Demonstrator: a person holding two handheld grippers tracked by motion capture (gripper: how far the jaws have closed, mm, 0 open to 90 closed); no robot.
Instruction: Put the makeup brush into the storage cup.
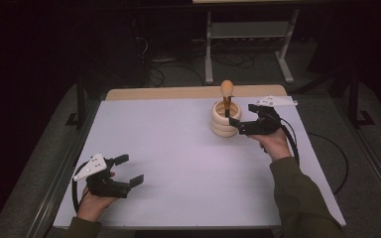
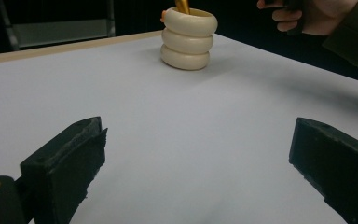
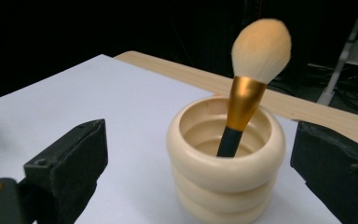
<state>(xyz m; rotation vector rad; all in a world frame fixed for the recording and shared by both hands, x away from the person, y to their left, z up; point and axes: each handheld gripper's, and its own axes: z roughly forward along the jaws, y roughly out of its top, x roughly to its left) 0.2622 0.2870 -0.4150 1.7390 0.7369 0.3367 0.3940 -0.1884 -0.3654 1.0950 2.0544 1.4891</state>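
A cream holder [image 1: 224, 119] made of three stacked rings stands at the back right of the white table top [image 1: 178, 148]. A makeup brush [image 1: 227, 89] stands in it, bristles up, with a gold ferrule and a dark handle. My right gripper [image 1: 242, 115] is just to the right of the holder, open, its jaws apart from it. In the right gripper view the holder [image 3: 223, 177] and brush [image 3: 261, 46] stand close between the wide jaws, untouched. My left gripper [image 1: 129, 169] rests open at the front left with nothing in it; its own view shows the holder [image 2: 187, 39] far off.
A wooden strip [image 1: 193, 92] runs along the table's far edge. Beyond it, on the dark floor, stand a metal frame [image 1: 248, 44] and loose cables [image 1: 168, 69]. A black cable [image 1: 293, 144] trails from the right gripper over the table's right side.
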